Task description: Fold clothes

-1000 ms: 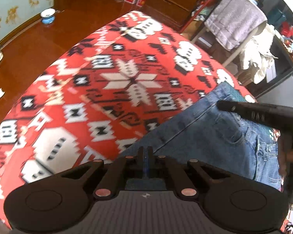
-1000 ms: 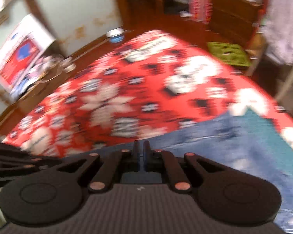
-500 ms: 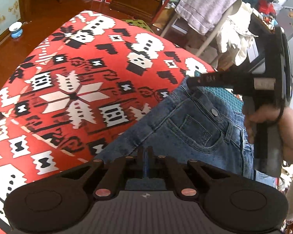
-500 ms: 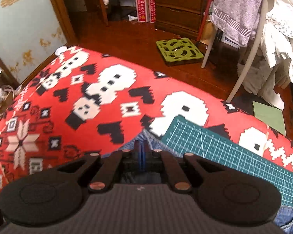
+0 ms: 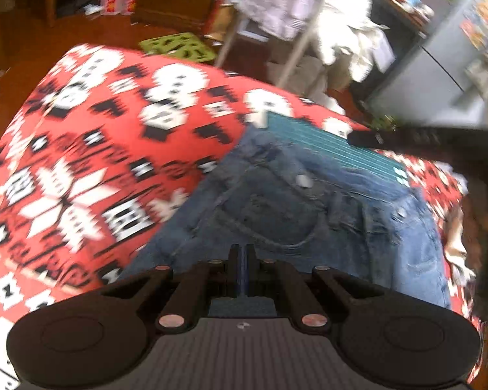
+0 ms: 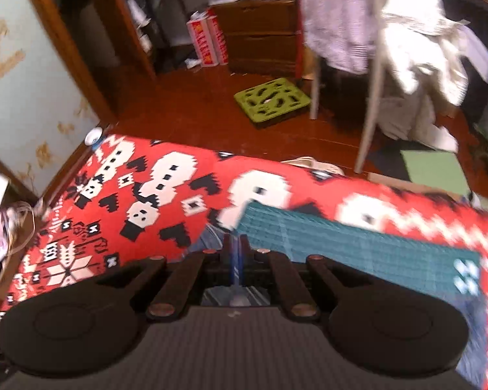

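Red patterned blanket (image 5: pixel 120 149) fills frame left; jeans (image 5: pixel 292 208) centre-right over teal cutting mat (image 5: pixel 325 146). Left gripper (image 5: pixel 242 273) and right gripper (image 6: pixel 235 260) each pinch denim, jaws pressed together. Fold barely started.

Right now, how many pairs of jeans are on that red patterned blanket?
1. The jeans lie on the red blanket, their top edge over a green cutting mat. Both grippers are shut on the denim. Nothing shows whether more lies underneath.
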`<move>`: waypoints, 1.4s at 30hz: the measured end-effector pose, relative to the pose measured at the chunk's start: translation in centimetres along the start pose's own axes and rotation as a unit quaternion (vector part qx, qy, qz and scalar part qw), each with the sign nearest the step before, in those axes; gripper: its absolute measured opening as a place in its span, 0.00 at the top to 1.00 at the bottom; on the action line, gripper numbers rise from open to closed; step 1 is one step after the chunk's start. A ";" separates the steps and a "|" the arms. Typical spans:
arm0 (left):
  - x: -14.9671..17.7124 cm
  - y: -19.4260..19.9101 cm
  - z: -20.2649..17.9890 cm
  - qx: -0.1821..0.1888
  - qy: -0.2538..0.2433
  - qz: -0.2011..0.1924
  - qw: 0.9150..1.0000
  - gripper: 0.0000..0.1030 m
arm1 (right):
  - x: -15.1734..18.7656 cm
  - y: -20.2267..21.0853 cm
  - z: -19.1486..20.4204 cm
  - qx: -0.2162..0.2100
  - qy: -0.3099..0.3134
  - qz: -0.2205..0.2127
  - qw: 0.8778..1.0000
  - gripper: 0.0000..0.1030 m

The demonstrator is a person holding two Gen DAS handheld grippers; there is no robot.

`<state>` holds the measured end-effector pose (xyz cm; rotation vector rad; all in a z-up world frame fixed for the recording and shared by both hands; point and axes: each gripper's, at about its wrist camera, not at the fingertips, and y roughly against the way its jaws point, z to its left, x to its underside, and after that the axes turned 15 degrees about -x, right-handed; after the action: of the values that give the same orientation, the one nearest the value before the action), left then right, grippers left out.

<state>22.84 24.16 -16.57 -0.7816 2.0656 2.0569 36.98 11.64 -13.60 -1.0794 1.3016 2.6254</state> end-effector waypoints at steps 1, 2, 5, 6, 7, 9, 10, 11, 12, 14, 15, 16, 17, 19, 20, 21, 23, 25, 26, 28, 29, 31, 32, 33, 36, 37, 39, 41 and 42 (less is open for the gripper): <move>-0.2 0.2 -0.8 0.005 -0.016 -0.002 1.000 0.98 | 0.8 1.5 -0.2 0.007 -0.005 -0.004 1.000 0.98; -0.4 0.4 -1.6 0.010 -0.032 -0.005 0.999 0.98 | 1.6 2.9 -0.4 0.014 -0.010 -0.006 1.000 0.98; -0.6 0.9 -4.1 0.022 -0.085 -0.010 0.996 0.98 | 4.5 6.8 -0.7 0.042 -0.032 -0.014 0.998 0.98; -0.6 1.0 -4.9 0.026 -0.101 -0.011 0.995 0.98 | 5.5 8.1 -0.8 0.050 -0.048 -0.019 0.997 0.98; -0.6 1.1 -5.7 0.030 -0.116 -0.012 0.993 0.98 | 6.6 9.4 -1.0 0.061 -0.065 -0.024 0.996 0.98; -0.6 1.1 -7.5 0.039 -0.148 -0.014 0.988 0.98 | 8.9 12.0 -1.4 0.085 -0.094 -0.036 0.991 0.98; -0.6 1.1 -8.2 0.042 -0.161 -0.015 0.986 0.98 | 10.1 13.3 -1.7 0.096 -0.110 -0.042 0.988 0.98; -0.6 1.1 -9.2 0.047 -0.176 -0.015 0.983 0.98 | 11.3 14.6 -2.0 0.109 -0.128 -0.050 0.985 0.97; -0.6 1.0 -10.0 0.050 -0.190 -0.015 0.980 0.98 | 12.5 15.9 -2.3 0.122 -0.146 -0.058 0.980 0.97; -0.6 0.9 -11.8 0.057 -0.218 -0.016 0.974 0.98 | 15.1 18.4 -2.9 0.152 -0.182 -0.071 0.969 0.97; -0.6 0.9 -12.7 0.061 -0.233 -0.016 0.970 0.98 | 16.5 19.5 -3.2 0.167 -0.199 -0.076 0.963 0.97; -0.6 0.9 -13.6 0.064 -0.247 -0.017 0.967 0.98 | 17.9 20.5 -3.5 0.181 -0.216 -0.081 0.956 0.97; -0.6 0.8 -14.6 0.068 -0.262 -0.018 0.962 0.97 | 19.3 21.5 -3.7 0.194 -0.232 -0.085 0.949 0.97; -0.7 0.6 -16.3 0.072 -0.285 -0.018 0.955 0.96 | 22.1 23.6 -4.2 0.222 -0.264 -0.093 0.934 0.97; -0.7 0.4 -17.1 0.075 -0.297 -0.018 0.952 0.95 | 23.4 24.4 -4.5 0.234 -0.279 -0.097 0.926 0.97; -0.8 0.3 -18.0 0.077 -0.308 -0.018 0.948 0.94 | 24.7 25.2 -4.7 0.246 -0.294 -0.100 0.918 0.97; -0.8 -0.1 -19.4 0.078 -0.325 -0.016 0.942 0.94 | 27.2 26.6 -5.2 0.267 -0.325 -0.109 0.901 0.97; -1.0 -0.7 -21.0 0.072 -0.345 -0.017 0.936 0.94 | 29.3 27.6 -6.0 0.281 -0.356 -0.120 0.883 0.93; -1.2 -1.0 -21.7 0.071 -0.352 -0.017 0.933 0.94 | 30.2 27.9 -6.4 0.284 -0.374 -0.126 0.874 0.88; -1.7 -1.7 -23.1 0.069 -0.363 -0.017 0.929 0.93 | 31.7 28.4 -7.2 0.287 -0.399 -0.136 0.860 0.88; -2.0 -2.1 -23.8 0.066 -0.368 -0.017 0.927 0.90 | 32.1 28.3 -7.5 0.287 -0.404 -0.138 0.857 0.88; -2.7 -2.7 -25.1 0.065 -0.376 -0.019 0.924 0.86 | 32.8 28.3 -8.2 0.287 -0.412 -0.144 0.853 0.88; -3.0 -3.1 -25.7 0.064 -0.380 -0.021 0.923 0.84 | 33.2 28.2 -8.5 0.287 -0.417 -0.146 0.850 0.87; -3.4 -3.4 -26.4 0.062 -0.384 -0.023 0.921 0.82 | 33.6 28.2 -8.8 0.287 -0.421 -0.149 0.848 0.86; -4.2 -4.4 -28.1 0.057 -0.396 -0.029 0.916 0.75 | 33.3 27.5 -9.6 0.276 -0.425 -0.152 0.848 0.82; -4.5 -4.7 -28.6 0.056 -0.400 -0.031 0.914 0.73 | 33.2 27.4 -9.8 0.273 -0.428 -0.155 0.847 0.82; -5.0 -5.4 -29.5 0.052 -0.407 -0.035 0.911 0.73 | 33.0 27.1 -10.1 0.265 -0.438 -0.161 0.844 0.80; -5.7 -5.9 -30.0 0.056 -0.406 -0.031 0.912 0.72 | 32.8 26.5 -10.8 0.258 -0.447 -0.160 0.842 0.79; -6.0 -6.2 -30.3 0.058 -0.405 -0.029 0.912 0.72 | 32.8 26.2 -11.0 0.254 -0.451 -0.161 0.840 0.79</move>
<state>38.77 -2.97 -17.48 0.0590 1.6176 1.7568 10.38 -22.21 -19.25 0.0605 1.2622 1.8930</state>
